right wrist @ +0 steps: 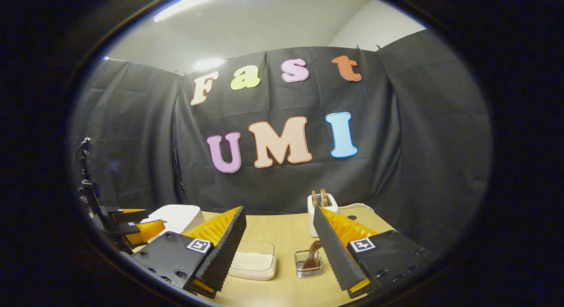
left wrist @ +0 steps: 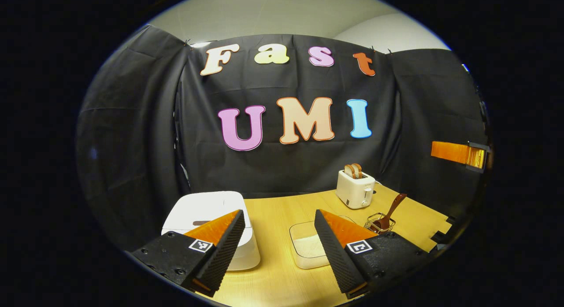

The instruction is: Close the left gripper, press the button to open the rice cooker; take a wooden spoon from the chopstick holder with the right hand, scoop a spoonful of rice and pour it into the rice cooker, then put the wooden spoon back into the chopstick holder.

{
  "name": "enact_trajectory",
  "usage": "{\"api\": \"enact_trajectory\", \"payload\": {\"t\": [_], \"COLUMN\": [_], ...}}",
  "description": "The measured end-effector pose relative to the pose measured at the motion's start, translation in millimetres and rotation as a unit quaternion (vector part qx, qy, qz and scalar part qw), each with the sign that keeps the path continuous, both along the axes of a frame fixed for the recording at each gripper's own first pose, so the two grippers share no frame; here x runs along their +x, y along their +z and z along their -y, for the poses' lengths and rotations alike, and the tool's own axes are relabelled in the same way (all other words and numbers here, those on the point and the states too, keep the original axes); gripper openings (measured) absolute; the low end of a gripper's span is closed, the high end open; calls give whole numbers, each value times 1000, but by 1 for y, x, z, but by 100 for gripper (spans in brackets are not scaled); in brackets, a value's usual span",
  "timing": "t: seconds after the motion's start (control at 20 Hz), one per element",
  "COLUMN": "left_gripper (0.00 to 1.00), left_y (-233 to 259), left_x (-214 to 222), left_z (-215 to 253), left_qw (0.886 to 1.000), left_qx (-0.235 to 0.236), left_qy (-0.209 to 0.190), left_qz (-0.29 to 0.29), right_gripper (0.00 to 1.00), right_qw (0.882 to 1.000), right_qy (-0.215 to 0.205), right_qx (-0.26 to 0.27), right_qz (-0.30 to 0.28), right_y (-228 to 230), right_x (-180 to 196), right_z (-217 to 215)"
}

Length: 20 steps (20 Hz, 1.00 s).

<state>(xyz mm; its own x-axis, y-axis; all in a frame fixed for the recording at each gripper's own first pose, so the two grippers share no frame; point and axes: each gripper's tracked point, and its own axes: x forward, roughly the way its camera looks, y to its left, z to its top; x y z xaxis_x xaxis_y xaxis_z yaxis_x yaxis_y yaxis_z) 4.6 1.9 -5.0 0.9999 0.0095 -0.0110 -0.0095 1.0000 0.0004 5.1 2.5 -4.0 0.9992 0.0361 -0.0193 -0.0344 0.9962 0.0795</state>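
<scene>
A white rice cooker (left wrist: 207, 210) with its lid down sits at the table's left, just beyond my open left gripper (left wrist: 279, 212). A clear tray of rice (left wrist: 306, 247) lies between the fingers' lines. A wire chopstick holder (left wrist: 379, 223) holds the wooden spoon (left wrist: 391, 210), which leans right. In the right gripper view my right gripper (right wrist: 279, 208) hangs open above the table, empty. Below it are the rice tray (right wrist: 255, 260) and the holder (right wrist: 307, 265) with the spoon (right wrist: 313, 253). The rice cooker (right wrist: 176, 215) lies far left, behind the left gripper (right wrist: 140, 223).
A white toaster (left wrist: 354, 190) with two slices of toast stands at the back of the wooden table (left wrist: 282, 276), and also shows as the toaster (right wrist: 320, 208) behind the holder. Black cloth walls close the booth on all sides. The table's right edge (left wrist: 440, 236) is notched.
</scene>
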Motion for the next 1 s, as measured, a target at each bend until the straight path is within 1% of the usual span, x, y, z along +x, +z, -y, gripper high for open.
{"api": "enact_trajectory", "payload": {"t": [0.1, 0.25, 0.3, 0.4, 0.6, 0.75, 0.8, 0.85, 1.0], "left_gripper": [94, 94, 94, 94, 94, 94, 91, 94, 94], "left_y": [0, 0, -1, 0, 0, 4, 4, 6, 4], "left_x": [-1, -3, -3, -6, -6, -4, -3, -2, 3], "left_z": [-1, -3, -5, -7, -11, -23, -30, -39, -68], "left_qw": [1000, 1000, 1000, 1000, 1000, 999, 998, 997, 993], "left_qx": [2, 5, 4, 3, -6, -28, -36, -44, -61], "left_qy": [1, 6, 9, 14, 28, 45, 54, 63, 97], "left_qz": [0, -1, -1, 0, -5, -4, -4, -3, -3], "right_gripper": [97, 98, 98, 99, 100, 100, 100, 100, 100], "right_qw": [1000, 1000, 1000, 1000, 1000, 999, 999, 999, 998], "right_qy": [3, 20, 18, 1, 1, 11, 18, 27, 49], "right_qx": [-4, -1, -2, -14, -23, -28, -28, -28, -33], "right_qz": [-7, -11, -14, -14, -9, -11, -7, -5, -6], "right_y": [-4, -5, -7, -7, -7, -9, -9, -9, -15], "right_x": [1, 1, 3, 4, 8, 13, 13, 15, 19], "right_z": [-3, -14, -12, -5, -6, -3, -4, -6, -7]}}
